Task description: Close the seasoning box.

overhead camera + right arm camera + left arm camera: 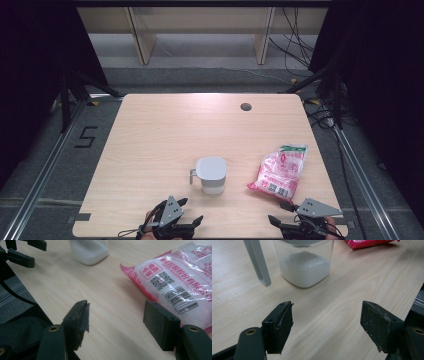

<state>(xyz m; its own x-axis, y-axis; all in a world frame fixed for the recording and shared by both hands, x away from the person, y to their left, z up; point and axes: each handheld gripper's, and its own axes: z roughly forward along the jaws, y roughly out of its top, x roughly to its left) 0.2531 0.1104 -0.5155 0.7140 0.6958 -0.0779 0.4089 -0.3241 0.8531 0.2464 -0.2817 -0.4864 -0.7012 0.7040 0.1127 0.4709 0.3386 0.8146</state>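
Note:
A clear container [211, 176] with a grey lid and a side handle stands near the table's front middle; white grains fill its bottom [304, 265]. To its right lies a pink and white sealed bag [280, 172] with a barcode [175, 287]. My left gripper [191, 210] is open at the front edge, its jaws [327, 325] wide apart over bare wood just short of the container. Beside the bag's near corner my right gripper [279, 212] is open too, and nothing sits between its jaws [116, 322].
The wooden table [165, 135] has a round cable hole [245, 106] at the back right. Dark floor, metal rails and cables surround it. In the right gripper view the left gripper [22, 252] shows at the upper left, near the container [90, 251].

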